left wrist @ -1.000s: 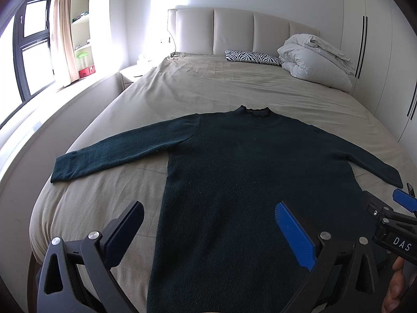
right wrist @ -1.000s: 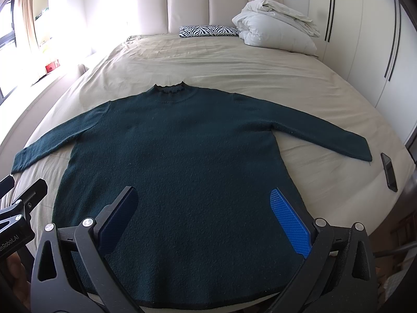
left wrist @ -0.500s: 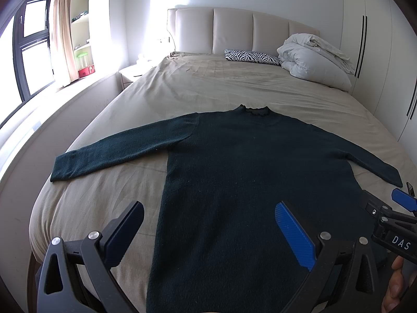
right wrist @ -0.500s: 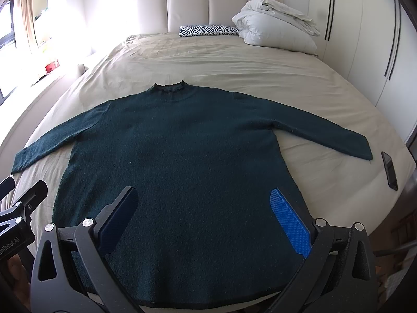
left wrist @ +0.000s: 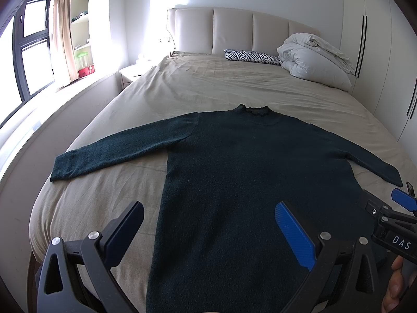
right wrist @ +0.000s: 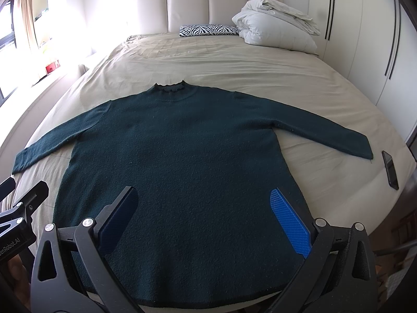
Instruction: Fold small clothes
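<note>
A dark green long-sleeved sweater (left wrist: 247, 172) (right wrist: 182, 161) lies flat on the bed, collar far, both sleeves spread out sideways, hem at the near edge. My left gripper (left wrist: 208, 224) is open and empty, held above the sweater's lower left side. My right gripper (right wrist: 203, 211) is open and empty, held above the lower middle of the sweater. The right gripper also shows at the right edge of the left wrist view (left wrist: 391, 221), and the left gripper shows at the left edge of the right wrist view (right wrist: 20, 208).
The bed (right wrist: 234, 62) has a beige sheet. A zebra-print pillow (right wrist: 208, 30) and a bundled white duvet (right wrist: 276, 28) lie by the headboard. A black phone (right wrist: 390, 169) lies near the bed's right edge, past the right cuff. Wardrobes stand at the right, a window at the left.
</note>
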`<state>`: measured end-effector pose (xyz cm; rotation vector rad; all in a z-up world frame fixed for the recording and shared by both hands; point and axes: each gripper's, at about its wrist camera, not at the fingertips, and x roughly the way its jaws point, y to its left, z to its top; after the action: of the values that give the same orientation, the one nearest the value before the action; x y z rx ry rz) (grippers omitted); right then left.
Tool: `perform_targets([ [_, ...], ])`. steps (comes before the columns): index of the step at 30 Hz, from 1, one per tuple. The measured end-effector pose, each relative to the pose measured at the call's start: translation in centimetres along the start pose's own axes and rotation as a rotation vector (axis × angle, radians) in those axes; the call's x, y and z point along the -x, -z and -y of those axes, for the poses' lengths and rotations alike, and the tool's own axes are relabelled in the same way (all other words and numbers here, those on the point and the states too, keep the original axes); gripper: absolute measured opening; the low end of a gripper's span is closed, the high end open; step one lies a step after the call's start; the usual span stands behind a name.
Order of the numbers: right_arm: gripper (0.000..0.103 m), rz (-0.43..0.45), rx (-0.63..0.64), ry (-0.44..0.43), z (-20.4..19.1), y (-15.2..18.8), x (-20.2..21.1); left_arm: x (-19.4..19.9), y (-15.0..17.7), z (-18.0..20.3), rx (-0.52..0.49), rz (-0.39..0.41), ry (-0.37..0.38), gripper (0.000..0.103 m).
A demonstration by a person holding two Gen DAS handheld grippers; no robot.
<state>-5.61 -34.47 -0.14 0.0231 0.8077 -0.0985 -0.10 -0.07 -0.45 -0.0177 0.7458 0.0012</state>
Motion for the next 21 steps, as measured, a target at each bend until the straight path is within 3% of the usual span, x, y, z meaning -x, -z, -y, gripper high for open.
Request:
perform_targets([
  [21,0.103,-0.005,-0.002,-0.002,-0.35,0.32,-0.03,-0.01,0.16,0.03,0.002,-0.003,0.000,0.103],
])
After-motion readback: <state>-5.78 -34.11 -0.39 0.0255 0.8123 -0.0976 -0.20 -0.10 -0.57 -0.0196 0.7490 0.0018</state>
